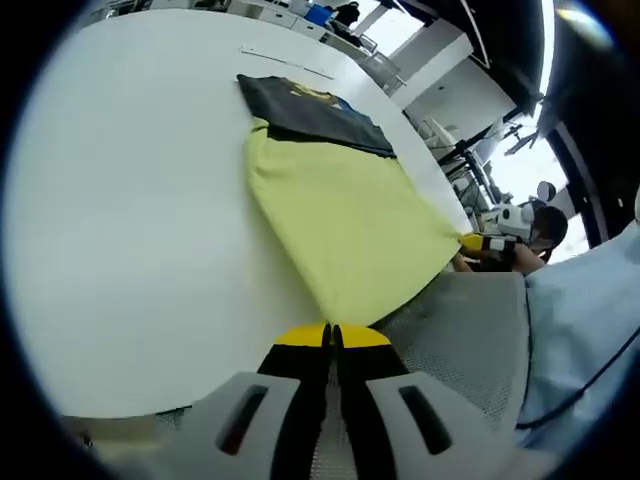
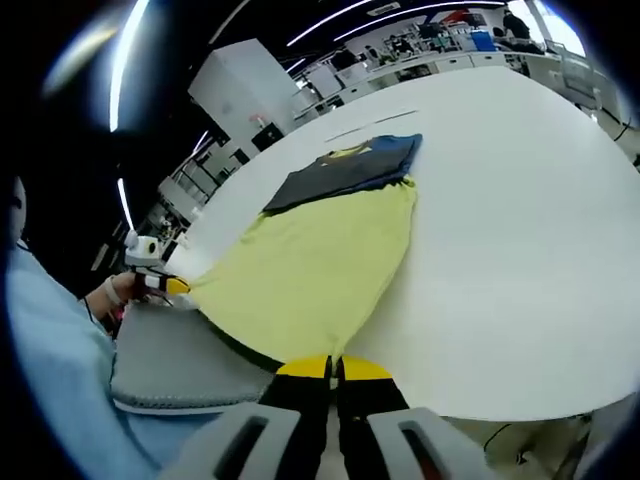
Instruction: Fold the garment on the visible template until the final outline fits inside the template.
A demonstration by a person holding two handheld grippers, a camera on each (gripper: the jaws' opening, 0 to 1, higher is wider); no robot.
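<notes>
Mid-fold, by my read: the garment (image 1: 345, 215) lies on the white table (image 1: 130, 200), yellow part stretched toward the near edge, dark part (image 1: 315, 112) at the far end. Left gripper (image 1: 331, 337) has its jaws closed together on the near yellow hem at one corner; right gripper (image 2: 334, 368) is likewise pinched shut on the hem at the other corner. In the left gripper view the right gripper (image 1: 490, 243) sits at the far corner of the hem, with the person's hand behind it; in the right gripper view the left gripper (image 2: 160, 283) shows at the opposite corner. Both grippers are low, at the table's near edge, pointing along the cloth toward the dark end. A grey mesh pad (image 1: 470, 330) lies just beside the hem. Can't make out a template outline under the cloth. Next move likely calls for lifting both corners together and carrying the hem over toward the dark end, keeping tension even so the fold lands square.
</notes>
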